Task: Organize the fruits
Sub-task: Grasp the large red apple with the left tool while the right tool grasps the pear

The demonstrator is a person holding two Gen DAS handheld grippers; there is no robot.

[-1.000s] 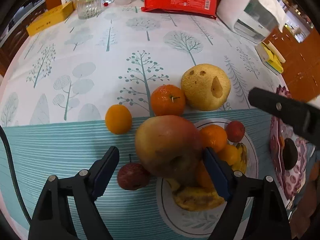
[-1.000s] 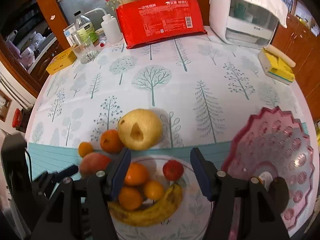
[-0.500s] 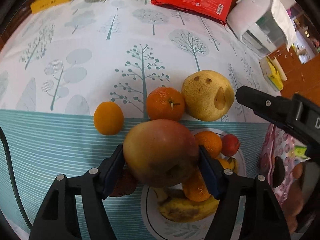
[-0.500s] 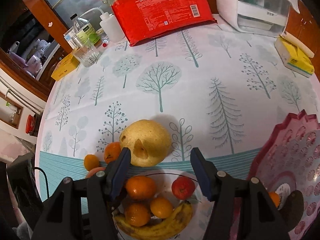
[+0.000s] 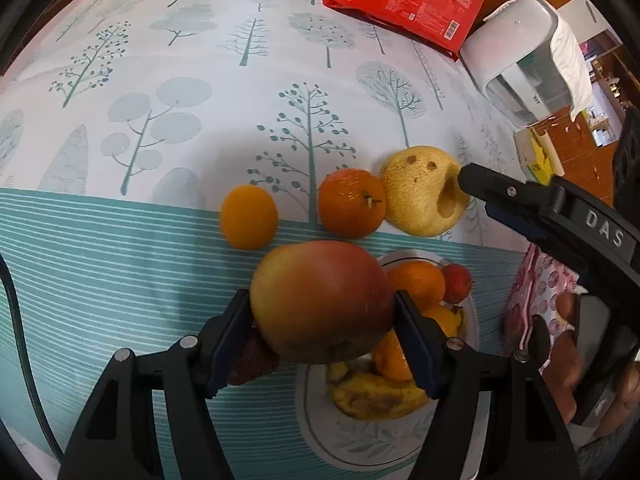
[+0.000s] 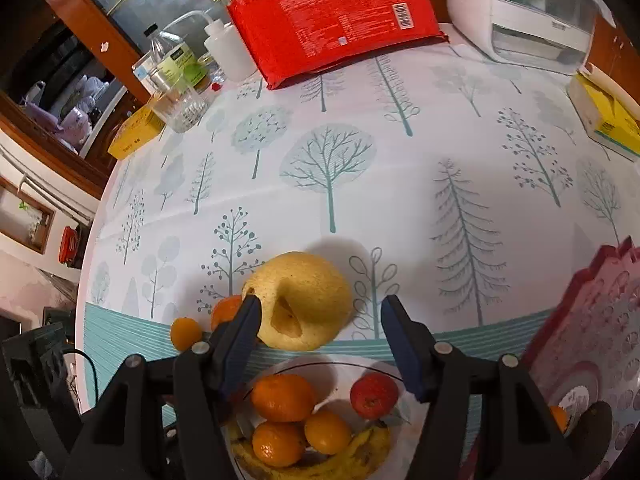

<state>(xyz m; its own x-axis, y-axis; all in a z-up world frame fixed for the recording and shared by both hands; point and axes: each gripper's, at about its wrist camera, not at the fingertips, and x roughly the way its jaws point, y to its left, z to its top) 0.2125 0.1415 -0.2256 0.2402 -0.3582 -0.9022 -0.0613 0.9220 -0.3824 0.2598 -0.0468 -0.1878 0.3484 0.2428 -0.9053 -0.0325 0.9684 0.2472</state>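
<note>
My left gripper [image 5: 322,322] is shut on a large red-yellow mango [image 5: 322,300] and holds it above the tablecloth, just left of the white plate [image 5: 320,436]. The plate holds oranges [image 6: 283,397], a banana [image 6: 320,464] and a small red fruit [image 6: 374,395]. My right gripper [image 6: 318,330] is open, its fingers reaching toward a big yellow pear [image 6: 300,300] on the cloth; its finger also shows in the left wrist view [image 5: 500,192]. Two oranges [image 5: 248,222] [image 5: 352,208] lie left of the pear [image 5: 420,192].
A pink scalloped tray [image 6: 592,344] sits at the right with a dark fruit. A small dark red fruit [image 5: 250,360] lies under the left gripper. A red package [image 6: 332,20], bottles, a glass [image 6: 182,106], yellow boxes and a white appliance [image 6: 524,12] stand at the back.
My left gripper closed on the mango and lifted it. My right gripper moved forward from over the plate toward the pear.
</note>
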